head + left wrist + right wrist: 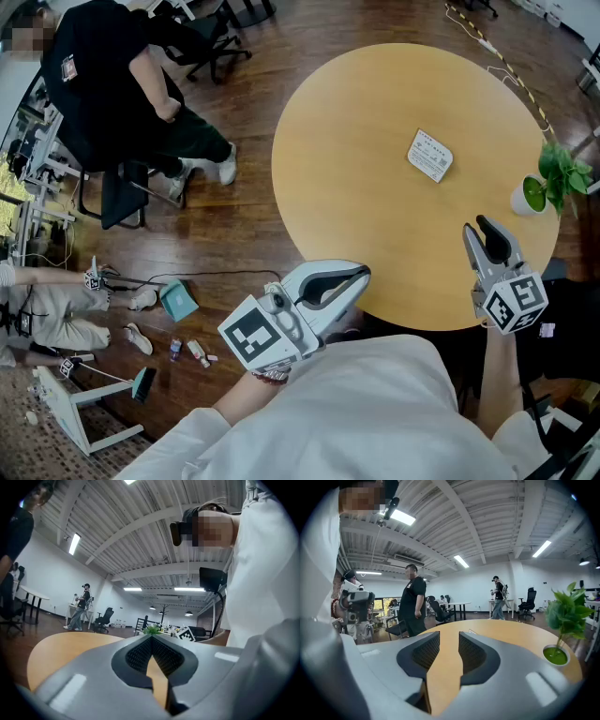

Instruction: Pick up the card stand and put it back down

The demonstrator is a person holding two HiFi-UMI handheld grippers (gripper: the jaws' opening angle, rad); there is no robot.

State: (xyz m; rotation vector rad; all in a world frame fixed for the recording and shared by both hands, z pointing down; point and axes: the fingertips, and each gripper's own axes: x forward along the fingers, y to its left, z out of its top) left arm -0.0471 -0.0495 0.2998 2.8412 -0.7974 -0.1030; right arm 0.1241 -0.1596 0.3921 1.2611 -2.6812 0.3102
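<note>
The card stand [429,155], a small white printed card, stands on the right half of the round wooden table [375,187]. My right gripper [480,228] hovers over the table's near right edge, well short of the card and pointing toward it. Its jaws stand apart with only tabletop showing between them in the right gripper view [449,639]. My left gripper [364,273] is held at the table's near edge, left of the right one. In the left gripper view [151,637] its fingertips meet with nothing in them.
A small green plant in a white pot [536,192] stands at the table's right edge, close to my right gripper. A person in black [112,84] sits on a chair at the far left. Another person [47,305] and small items [178,300] are on the wooden floor.
</note>
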